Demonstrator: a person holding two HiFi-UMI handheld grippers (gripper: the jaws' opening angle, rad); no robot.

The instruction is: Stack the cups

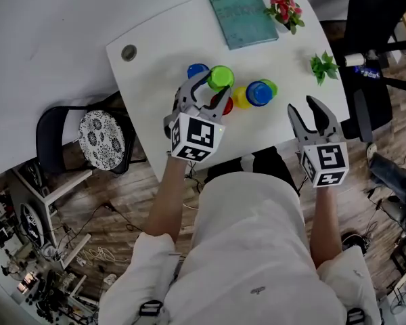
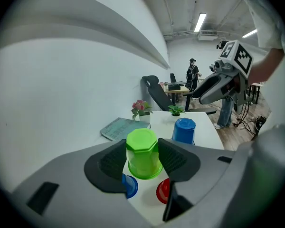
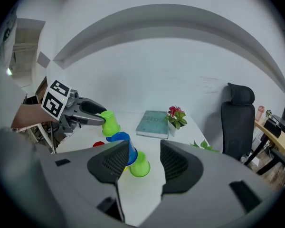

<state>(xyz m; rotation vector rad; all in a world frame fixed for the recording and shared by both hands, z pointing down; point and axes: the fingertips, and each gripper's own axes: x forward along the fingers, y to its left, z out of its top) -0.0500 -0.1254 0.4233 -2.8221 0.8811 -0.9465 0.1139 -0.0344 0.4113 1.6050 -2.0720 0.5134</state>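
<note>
My left gripper point(image 1: 213, 90) is shut on a green cup point(image 1: 220, 77), which hangs upside down above the white table point(image 1: 155, 53). In the left gripper view both pads press the sides of the green cup point(image 2: 142, 153), and a blue cup point(image 2: 129, 186) and a red cup point(image 2: 164, 190) stand on the table below it. Further right a second blue cup point(image 1: 259, 93) stands upside down, close between a yellow cup point(image 1: 239, 98) and another green cup point(image 1: 271, 85). My right gripper point(image 1: 302, 107) is open and empty near the table's front right edge, pointing at that group point(image 3: 126, 148).
A teal book point(image 1: 241, 13), a pot of pink flowers point(image 1: 284, 11) and a small green plant point(image 1: 323, 66) sit toward the table's far right. A black office chair point(image 1: 375, 46) stands right of the table, and a chair with a patterned cushion point(image 1: 101, 137) stands left of it.
</note>
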